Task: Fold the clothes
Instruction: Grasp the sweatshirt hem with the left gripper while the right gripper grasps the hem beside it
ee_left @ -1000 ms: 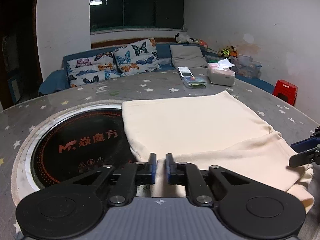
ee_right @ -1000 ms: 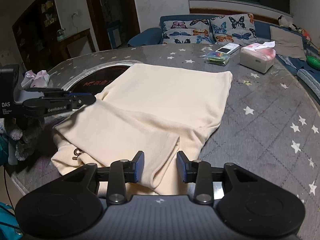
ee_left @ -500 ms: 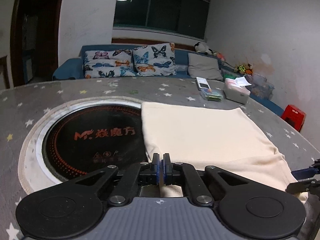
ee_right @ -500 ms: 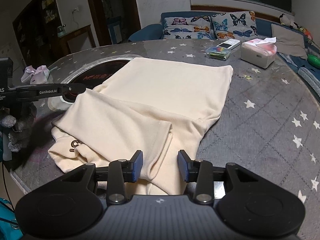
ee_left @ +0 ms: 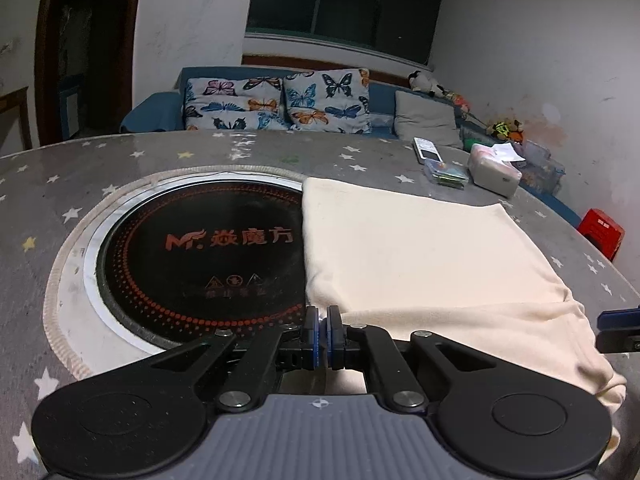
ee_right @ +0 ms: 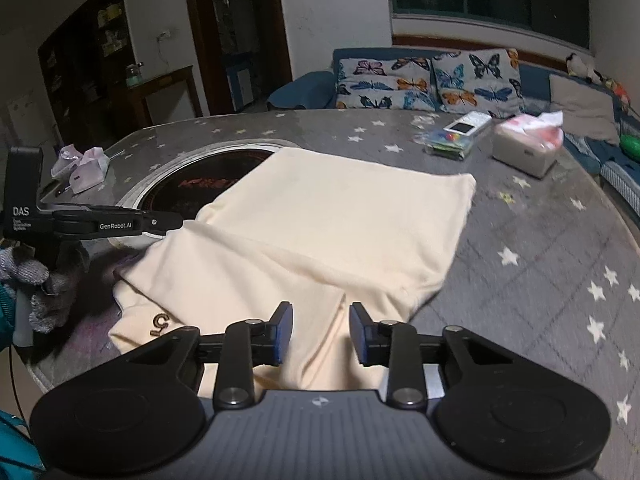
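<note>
A cream garment (ee_left: 420, 248) lies partly folded on the star-patterned table (ee_left: 60, 184), its left edge over the black round cooktop (ee_left: 200, 256). My left gripper (ee_left: 323, 334) is shut on the garment's near left edge, and a thin strip of cream cloth shows between the pads. From the right wrist, that gripper (ee_right: 172, 223) meets the garment (ee_right: 340, 220) at its left fold. My right gripper (ee_right: 320, 334) is open, low over the near hem, with cloth under the gap. Its tip (ee_left: 616, 330) shows at the right edge of the left wrist view.
A tissue box (ee_right: 524, 148), a remote (ee_right: 468, 124) and a small clear box (ee_right: 448, 140) sit at the table's far right. Plastic bags (ee_right: 82, 166) lie at the far left. A gloved hand (ee_right: 36, 280) holds the left gripper. A sofa with butterfly cushions (ee_left: 280, 100) stands behind.
My left gripper went from slightly open to shut on the garment's edge and swung its view left. The right gripper stayed open and barely shifted.
</note>
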`<control>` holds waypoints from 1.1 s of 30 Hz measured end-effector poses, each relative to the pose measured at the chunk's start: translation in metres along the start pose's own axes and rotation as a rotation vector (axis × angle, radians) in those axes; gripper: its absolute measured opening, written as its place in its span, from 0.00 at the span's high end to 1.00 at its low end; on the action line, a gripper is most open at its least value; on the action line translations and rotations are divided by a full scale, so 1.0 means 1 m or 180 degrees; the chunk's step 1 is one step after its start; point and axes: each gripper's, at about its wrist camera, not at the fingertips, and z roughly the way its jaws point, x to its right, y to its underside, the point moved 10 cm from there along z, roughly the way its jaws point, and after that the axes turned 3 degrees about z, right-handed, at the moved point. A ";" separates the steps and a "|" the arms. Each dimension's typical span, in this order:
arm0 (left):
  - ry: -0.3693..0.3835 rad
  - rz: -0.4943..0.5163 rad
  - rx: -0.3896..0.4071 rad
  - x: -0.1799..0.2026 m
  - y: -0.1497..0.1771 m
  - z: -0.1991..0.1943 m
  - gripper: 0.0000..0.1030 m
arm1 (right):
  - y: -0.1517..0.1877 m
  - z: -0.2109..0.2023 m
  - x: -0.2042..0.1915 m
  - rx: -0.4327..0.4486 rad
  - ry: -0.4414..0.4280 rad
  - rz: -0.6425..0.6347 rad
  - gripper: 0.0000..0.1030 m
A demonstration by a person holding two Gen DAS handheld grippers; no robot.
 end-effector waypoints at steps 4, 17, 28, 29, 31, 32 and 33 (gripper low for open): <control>0.0089 0.0036 0.0106 0.007 -0.011 -0.016 0.94 | -0.006 0.008 -0.005 0.0037 0.0001 -0.0083 0.74; 0.0344 0.0640 -0.0069 0.033 0.027 -0.032 0.89 | 0.008 0.015 -0.025 -0.0161 -0.0078 -0.0447 0.74; 0.0496 0.1410 -0.0005 0.057 0.050 -0.074 0.67 | 0.024 0.003 -0.040 -0.0246 -0.0143 -0.0682 0.74; 0.0518 0.1528 0.0026 0.062 0.053 -0.079 0.62 | 0.025 0.001 -0.041 -0.0246 -0.0139 -0.0705 0.74; 0.0549 0.1787 0.0107 0.072 0.059 -0.087 0.54 | 0.025 -0.004 -0.041 -0.0250 -0.0135 -0.0745 0.74; 0.0560 0.1932 0.0139 0.077 0.063 -0.089 0.54 | 0.026 -0.006 -0.041 -0.0254 -0.0132 -0.0761 0.74; 0.0568 0.2061 0.0166 0.082 0.066 -0.090 0.54 | 0.027 -0.008 -0.041 -0.0261 -0.0115 -0.0785 0.74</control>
